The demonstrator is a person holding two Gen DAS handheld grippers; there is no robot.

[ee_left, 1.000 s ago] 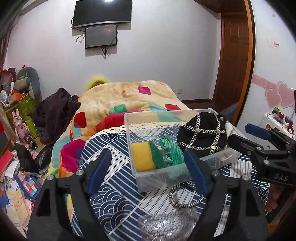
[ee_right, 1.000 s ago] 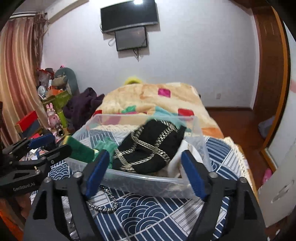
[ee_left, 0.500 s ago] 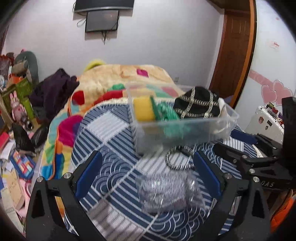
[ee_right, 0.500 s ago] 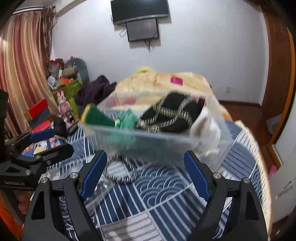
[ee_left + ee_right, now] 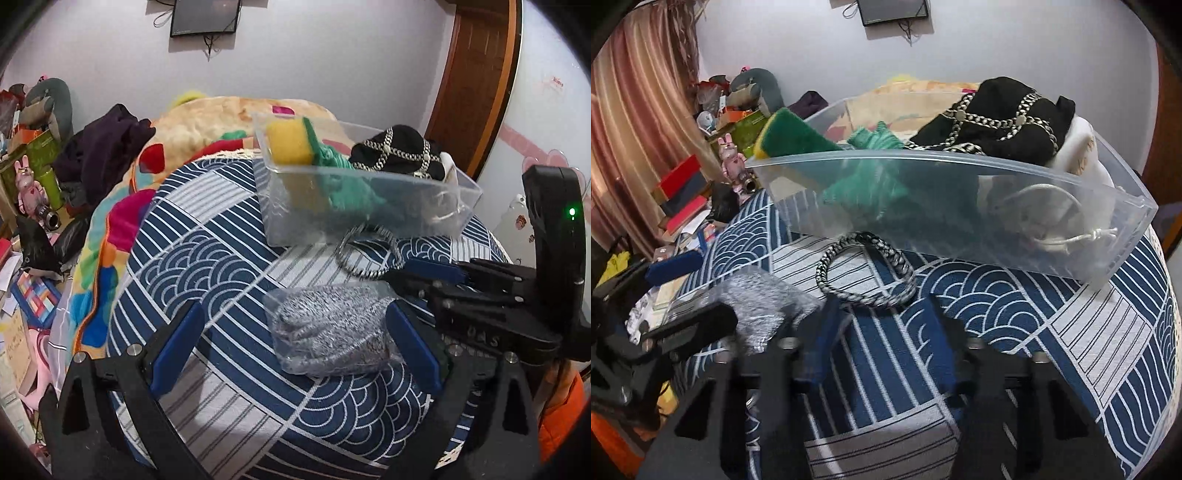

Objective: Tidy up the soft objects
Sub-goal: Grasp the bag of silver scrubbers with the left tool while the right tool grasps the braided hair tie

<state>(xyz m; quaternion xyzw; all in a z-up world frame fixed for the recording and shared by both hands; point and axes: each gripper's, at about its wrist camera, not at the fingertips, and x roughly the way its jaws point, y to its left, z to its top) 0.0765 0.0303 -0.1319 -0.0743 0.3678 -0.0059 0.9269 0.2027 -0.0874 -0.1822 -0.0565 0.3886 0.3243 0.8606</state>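
A clear plastic bin [image 5: 369,218] [image 5: 960,206] sits on the blue patterned bed cover and holds a yellow-green sponge [image 5: 290,142] [image 5: 792,134], a green cloth [image 5: 343,181] [image 5: 871,173], a black chained hat [image 5: 399,151] [image 5: 1004,118] and a white item [image 5: 1078,155]. A braided bracelet [image 5: 365,254] [image 5: 866,271] lies in front of the bin. A grey fuzzy item in clear wrap [image 5: 328,328] [image 5: 759,306] lies nearer. My left gripper [image 5: 295,343] is open around the wrapped item. My right gripper [image 5: 879,339] is partly open, just short of the bracelet.
A colourful blanket [image 5: 207,125] covers the far bed. Dark clothes [image 5: 103,147] lie at its left. The floor at left is cluttered with boxes, toys and books [image 5: 683,192]. A wooden door [image 5: 476,74] stands at the right.
Both grippers dropped lower and closer to the bed cover. The right gripper's jaws narrowed and now sit near the bracelet. The left gripper now straddles the wrapped grey item.
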